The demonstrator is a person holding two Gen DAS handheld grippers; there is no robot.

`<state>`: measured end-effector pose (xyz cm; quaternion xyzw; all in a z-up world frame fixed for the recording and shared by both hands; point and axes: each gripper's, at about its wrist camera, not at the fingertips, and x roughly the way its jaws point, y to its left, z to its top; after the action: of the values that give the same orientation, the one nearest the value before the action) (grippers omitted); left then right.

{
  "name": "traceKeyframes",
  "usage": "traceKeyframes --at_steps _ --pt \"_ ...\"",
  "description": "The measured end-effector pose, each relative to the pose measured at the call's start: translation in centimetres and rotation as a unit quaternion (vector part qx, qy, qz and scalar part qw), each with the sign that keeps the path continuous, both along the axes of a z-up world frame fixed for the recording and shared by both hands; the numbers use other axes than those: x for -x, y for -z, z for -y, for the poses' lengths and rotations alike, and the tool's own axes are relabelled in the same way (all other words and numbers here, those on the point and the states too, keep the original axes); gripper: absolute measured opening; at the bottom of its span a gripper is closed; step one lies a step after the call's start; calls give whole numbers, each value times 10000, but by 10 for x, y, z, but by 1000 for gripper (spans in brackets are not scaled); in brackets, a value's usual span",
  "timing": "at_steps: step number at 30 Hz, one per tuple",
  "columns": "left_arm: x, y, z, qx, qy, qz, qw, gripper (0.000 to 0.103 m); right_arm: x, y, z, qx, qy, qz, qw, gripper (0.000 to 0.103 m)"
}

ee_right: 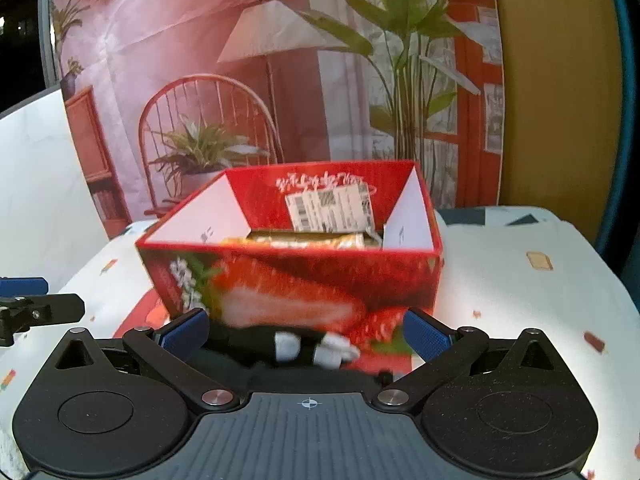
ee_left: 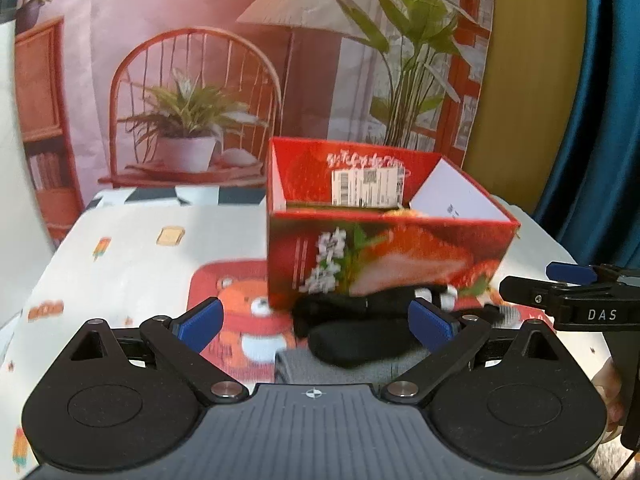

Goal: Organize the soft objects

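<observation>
Black soft thing (ee_left: 356, 336) with white bits is lying on the worktop (ee_left: 128, 248) right against the front of the red strawberry box (ee_left: 384, 256) — kinda blurry. Left claw (ee_left: 316, 324) is spread wide with it between the fingers; right claw (ee_right: 306, 330) also spread, hovering over it — box at 12 o'clock.

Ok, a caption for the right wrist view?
Open right hand-held gripper over a black-and-white soft item before the red strawberry box.

Both wrist views low over the table, facing the red box (ee_left: 384, 240) (ee_right: 296, 272) up close, left view slightly blurred, probably left-offset
</observation>
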<state>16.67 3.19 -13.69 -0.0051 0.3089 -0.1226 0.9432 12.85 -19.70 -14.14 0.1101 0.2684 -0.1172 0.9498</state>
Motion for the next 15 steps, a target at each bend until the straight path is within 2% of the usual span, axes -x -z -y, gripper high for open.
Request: traceKeyframes --at_steps 5,11,15 --pt "20 17 -8 99 -110 -186 9997 100 17 12 -17 93 -23 -2 10000 103" --pt "35 31 -19 328 -219 -343 9986 99 27 24 -29 -48 -142 -37 9999 103" --pt "44 44 -22 478 -229 -550 9971 94 30 34 -39 -55 -288 -103 9995 102"
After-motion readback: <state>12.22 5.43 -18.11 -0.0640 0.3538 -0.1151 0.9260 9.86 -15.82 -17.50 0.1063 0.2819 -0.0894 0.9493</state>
